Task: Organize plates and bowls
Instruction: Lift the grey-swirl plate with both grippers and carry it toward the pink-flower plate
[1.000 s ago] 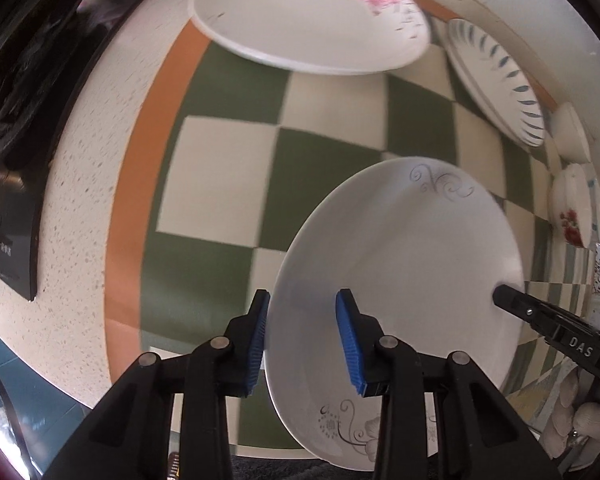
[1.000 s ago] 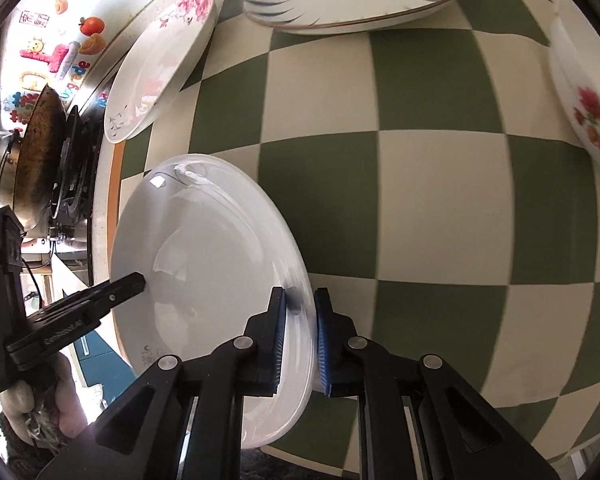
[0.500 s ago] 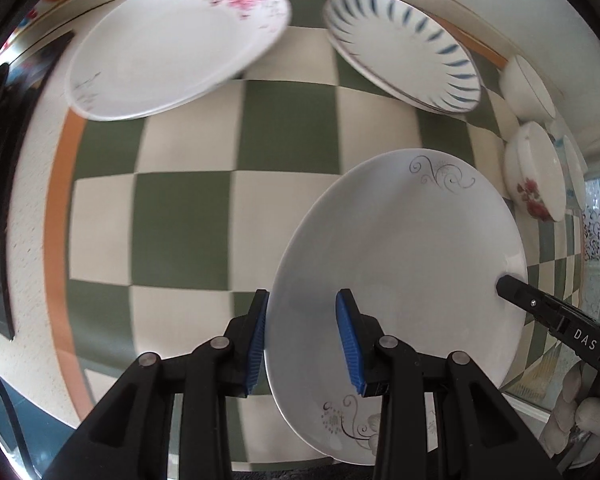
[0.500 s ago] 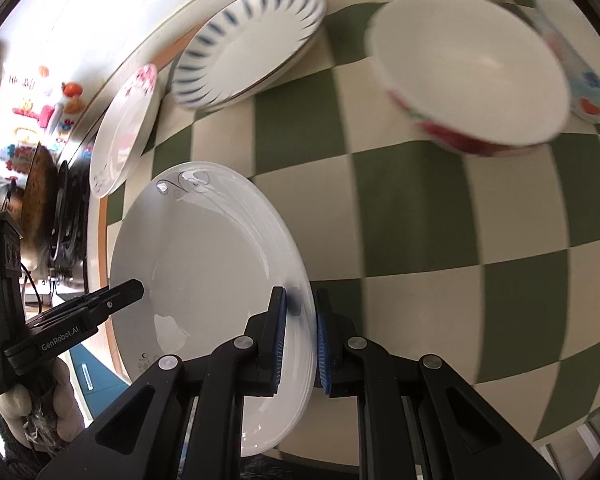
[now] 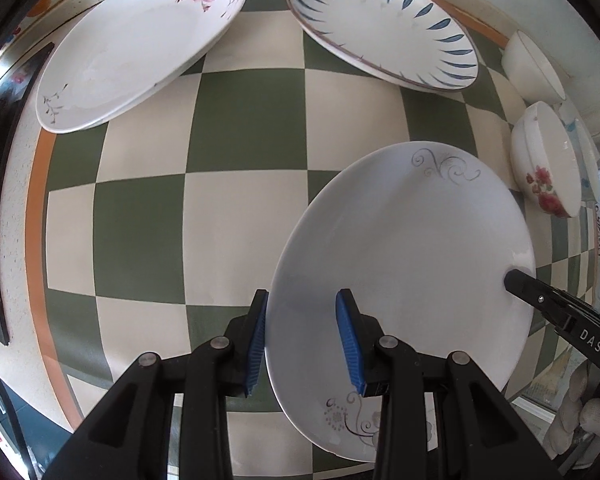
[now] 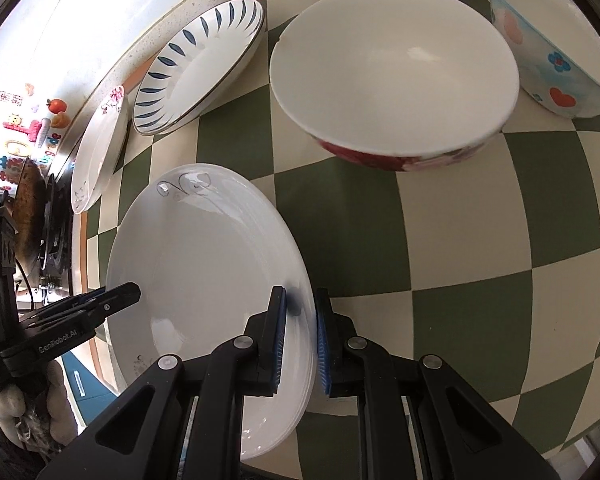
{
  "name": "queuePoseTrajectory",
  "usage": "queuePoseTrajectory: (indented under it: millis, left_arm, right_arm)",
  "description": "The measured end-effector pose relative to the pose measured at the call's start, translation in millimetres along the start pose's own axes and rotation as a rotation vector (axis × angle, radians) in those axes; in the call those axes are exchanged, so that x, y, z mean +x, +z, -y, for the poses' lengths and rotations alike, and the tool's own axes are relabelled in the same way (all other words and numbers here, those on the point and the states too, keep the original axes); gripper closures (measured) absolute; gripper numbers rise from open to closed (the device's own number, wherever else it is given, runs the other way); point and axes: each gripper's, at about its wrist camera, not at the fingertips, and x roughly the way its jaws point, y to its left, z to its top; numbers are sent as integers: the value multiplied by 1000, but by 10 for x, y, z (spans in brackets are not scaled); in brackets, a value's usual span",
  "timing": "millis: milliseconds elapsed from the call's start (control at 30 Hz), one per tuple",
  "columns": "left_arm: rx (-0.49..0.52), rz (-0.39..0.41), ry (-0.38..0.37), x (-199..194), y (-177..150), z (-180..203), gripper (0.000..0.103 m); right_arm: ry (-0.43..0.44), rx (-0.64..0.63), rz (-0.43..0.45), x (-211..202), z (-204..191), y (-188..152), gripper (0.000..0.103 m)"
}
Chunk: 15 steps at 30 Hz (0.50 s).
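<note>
Carrying the white swirl plate across the checkered cloth, I have a grip on it from both sides. My left gripper is clamped over the near rim of the plate, one blue pad under it and one on top. My right gripper is squeezed tight on the opposite rim, and in the left view I can see its black tip at the far right edge of the plate. The plate sits low and right of middle in the left view, and low and left in the right view. It looks lifted off the cloth, though I cannot be fully sure.

What changed in the last second: the whole picture slid. In the left view the pink rose plate was at the top middle and is now at the upper left. The blue leaf plate came in from the right edge to the top. In the right view a big red flower bowl and a blue heart bowl have come into the upper right. My grips did not change.

I think this means I am bringing the swirl plate toward the other plates, maybe to stack it. It is not set down yet.
</note>
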Motion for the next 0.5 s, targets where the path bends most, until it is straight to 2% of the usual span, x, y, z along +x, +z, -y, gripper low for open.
queuePoseTrajectory:
  millis: [500]
  left_arm:
    - [-22, -1, 18, -69, -34, 132, 72]
  right_arm:
    - [12, -11, -20, 45, -50, 7, 87]
